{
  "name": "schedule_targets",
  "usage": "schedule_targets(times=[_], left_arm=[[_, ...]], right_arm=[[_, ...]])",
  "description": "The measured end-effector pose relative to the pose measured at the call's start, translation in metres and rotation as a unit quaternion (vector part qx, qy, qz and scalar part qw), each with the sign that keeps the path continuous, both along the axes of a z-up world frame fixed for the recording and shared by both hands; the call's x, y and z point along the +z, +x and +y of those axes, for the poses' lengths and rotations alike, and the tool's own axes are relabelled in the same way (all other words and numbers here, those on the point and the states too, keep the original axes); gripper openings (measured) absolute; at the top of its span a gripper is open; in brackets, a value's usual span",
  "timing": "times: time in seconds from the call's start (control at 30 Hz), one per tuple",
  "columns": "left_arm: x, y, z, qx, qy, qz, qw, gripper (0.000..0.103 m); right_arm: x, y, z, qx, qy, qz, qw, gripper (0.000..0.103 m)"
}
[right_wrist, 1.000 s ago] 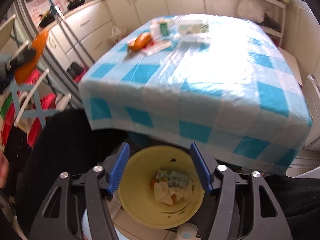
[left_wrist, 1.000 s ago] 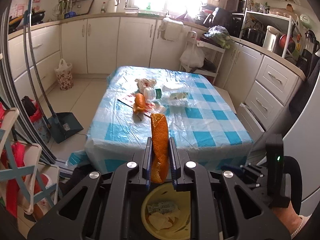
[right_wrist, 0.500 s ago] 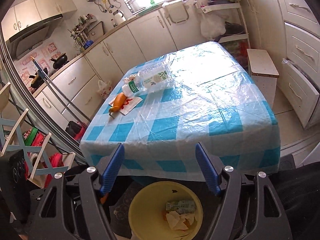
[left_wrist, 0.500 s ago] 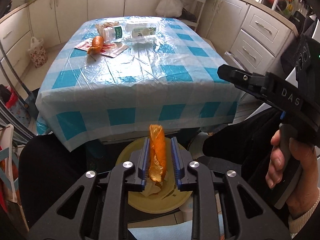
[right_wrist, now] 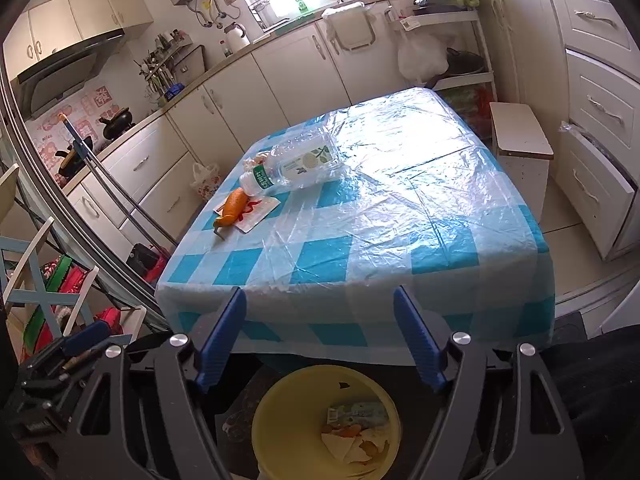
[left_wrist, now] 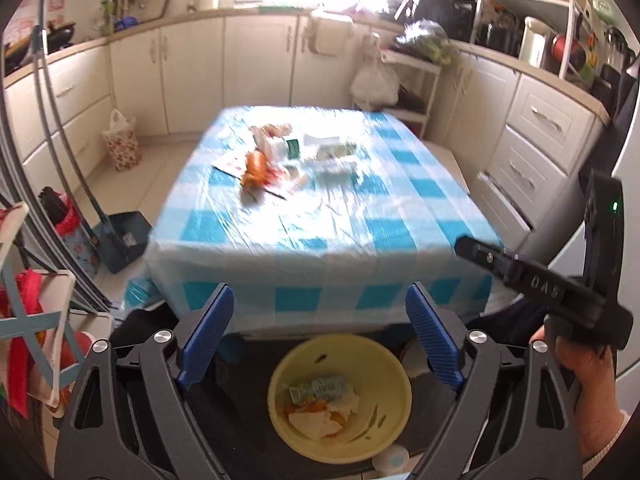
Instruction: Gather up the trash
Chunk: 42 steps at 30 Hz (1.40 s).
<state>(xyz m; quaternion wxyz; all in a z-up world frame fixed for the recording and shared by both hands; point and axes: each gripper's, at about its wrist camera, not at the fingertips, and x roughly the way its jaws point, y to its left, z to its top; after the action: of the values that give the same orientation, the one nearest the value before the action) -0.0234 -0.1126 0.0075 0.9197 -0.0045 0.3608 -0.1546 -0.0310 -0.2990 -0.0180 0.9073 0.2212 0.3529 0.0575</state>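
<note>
A yellow bin (left_wrist: 340,396) stands on the floor before the table and holds paper scraps, a wrapper and orange peel; it also shows in the right wrist view (right_wrist: 326,424). My left gripper (left_wrist: 320,330) is open and empty above the bin. My right gripper (right_wrist: 320,334) is open and empty, also above the bin. On the blue-checked table (right_wrist: 400,220) lie an orange peel (right_wrist: 233,208) on a paper wrapper (right_wrist: 256,212), and a clear plastic bottle (right_wrist: 296,164). The same peel (left_wrist: 255,167) and bottle (left_wrist: 280,146) appear blurred in the left wrist view.
Kitchen cabinets (right_wrist: 288,80) run along the far wall and right side. A white stool (right_wrist: 520,140) stands right of the table. A dustpan (left_wrist: 122,240) and broom lean at the left. A folding rack with red cloth (right_wrist: 44,300) stands at the left.
My left gripper opened and let go of the orange peel, which now lies in the bin. The left view tilted up toward the table. The right gripper stayed open.
</note>
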Motion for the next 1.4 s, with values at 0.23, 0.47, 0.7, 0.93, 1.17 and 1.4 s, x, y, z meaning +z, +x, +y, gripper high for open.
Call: schedule_targets(times=[0.23,0.47,0.7,0.93,1.17,1.4], left_arm=[[0.021,-0.007,0.022,0.065,0.002,-0.073,0.9952,0.089],[0.031,-0.009,0.033,0.099,0.006,-0.114,0.9885,0.092],[0.031,-0.01,0.037,0.104,-0.003,-0.118,0.9875,0.092],[0.029,-0.01,0.04,0.105,-0.008,-0.115,0.9878,0.092],[0.027,-0.009,0.041,0.106,-0.011,-0.106,0.9887,0.093],[0.025,-0.008,0.042,0.105,-0.012,-0.101,0.9893,0.093]], right_arm=[[0.0,0.0,0.0,-0.001,-0.001,0.0,1.0,0.074],[0.0,0.0,-0.001,0.0,-0.002,-0.001,1.0,0.074],[0.0,0.0,-0.001,0.0,-0.003,-0.001,1.0,0.074],[0.0,0.0,-0.001,0.0,-0.003,-0.001,1.0,0.074],[0.0,0.0,-0.001,0.0,-0.003,-0.001,1.0,0.074],[0.0,0.0,0.0,0.0,-0.003,-0.001,1.0,0.074]])
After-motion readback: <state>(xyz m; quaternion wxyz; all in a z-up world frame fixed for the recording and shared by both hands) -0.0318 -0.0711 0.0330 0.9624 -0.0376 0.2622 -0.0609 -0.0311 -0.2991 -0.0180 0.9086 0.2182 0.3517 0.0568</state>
